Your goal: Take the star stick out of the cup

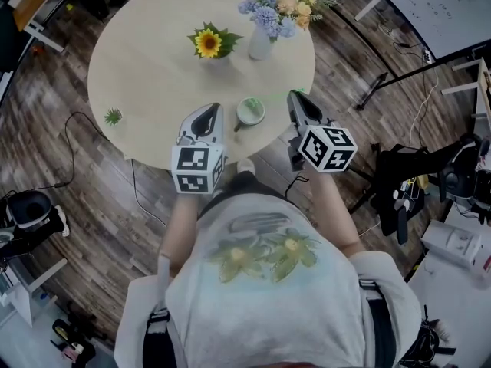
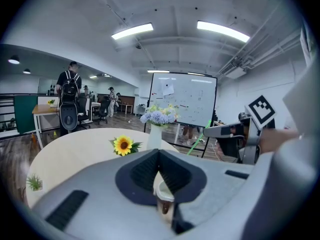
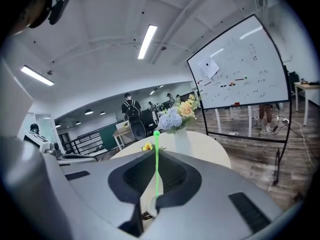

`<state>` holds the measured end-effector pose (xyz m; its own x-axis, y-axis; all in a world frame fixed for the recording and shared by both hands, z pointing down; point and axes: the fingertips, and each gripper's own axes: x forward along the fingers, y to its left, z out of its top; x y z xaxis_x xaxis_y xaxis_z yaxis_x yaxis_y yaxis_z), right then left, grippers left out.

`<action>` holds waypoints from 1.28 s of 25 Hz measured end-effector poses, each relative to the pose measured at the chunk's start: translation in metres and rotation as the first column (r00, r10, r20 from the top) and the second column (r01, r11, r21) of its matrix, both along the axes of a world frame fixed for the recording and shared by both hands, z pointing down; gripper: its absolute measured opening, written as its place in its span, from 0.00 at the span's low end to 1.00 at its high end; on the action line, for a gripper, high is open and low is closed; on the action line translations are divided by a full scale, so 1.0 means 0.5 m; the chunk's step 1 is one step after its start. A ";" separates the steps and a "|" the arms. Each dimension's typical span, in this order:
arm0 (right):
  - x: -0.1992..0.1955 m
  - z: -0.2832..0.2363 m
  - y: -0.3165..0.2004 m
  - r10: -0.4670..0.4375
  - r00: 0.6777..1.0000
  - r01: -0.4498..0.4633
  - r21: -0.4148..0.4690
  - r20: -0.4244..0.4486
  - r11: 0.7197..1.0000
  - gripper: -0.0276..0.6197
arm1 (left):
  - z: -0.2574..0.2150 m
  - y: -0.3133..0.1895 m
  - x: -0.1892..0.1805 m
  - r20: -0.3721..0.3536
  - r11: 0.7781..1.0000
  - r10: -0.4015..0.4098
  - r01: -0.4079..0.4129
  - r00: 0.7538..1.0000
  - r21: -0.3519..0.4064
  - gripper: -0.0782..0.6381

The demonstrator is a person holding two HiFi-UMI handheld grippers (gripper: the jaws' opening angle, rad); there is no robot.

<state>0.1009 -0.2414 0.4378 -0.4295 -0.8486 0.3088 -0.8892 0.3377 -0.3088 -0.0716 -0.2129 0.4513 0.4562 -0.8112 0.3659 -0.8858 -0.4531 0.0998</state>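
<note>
The thin green star stick [image 3: 156, 164] stands upright between the jaws of my right gripper [image 3: 156, 158], which is shut on it; its knobbed top [image 3: 156, 133] rises above the jaws. In the left gripper view the stick [image 2: 196, 140] slants down from that gripper, its lower end apart from the cup. The white cup [image 1: 249, 112] stands near the round table's front edge, between my left gripper [image 1: 212, 109] and right gripper [image 1: 296, 96]. My left gripper [image 2: 159, 156] has its jaws almost together, and the cup [image 2: 163, 196] shows through the narrow gap.
The pale round table [image 1: 146, 67] also carries a sunflower [image 1: 208, 43], a white vase of flowers [image 1: 261, 41] and a small green sprig [image 1: 113, 116]. A whiteboard [image 1: 449, 6] on a stand and cables stand to the right; people and desks [image 2: 70, 101] are far behind.
</note>
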 end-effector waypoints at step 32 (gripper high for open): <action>-0.024 -0.140 0.129 -0.007 1.000 0.009 0.160 -0.014 0.987 0.09 | -0.071 0.069 0.000 -0.021 0.998 0.012 -0.010 1.000 0.061 0.11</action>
<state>0.0889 -0.1768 0.3680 -0.4336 -0.8839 0.1752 -0.8897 0.3892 -0.2385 -0.0718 -0.1785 0.4157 0.4723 -0.8266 0.3059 -0.8787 -0.4688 0.0900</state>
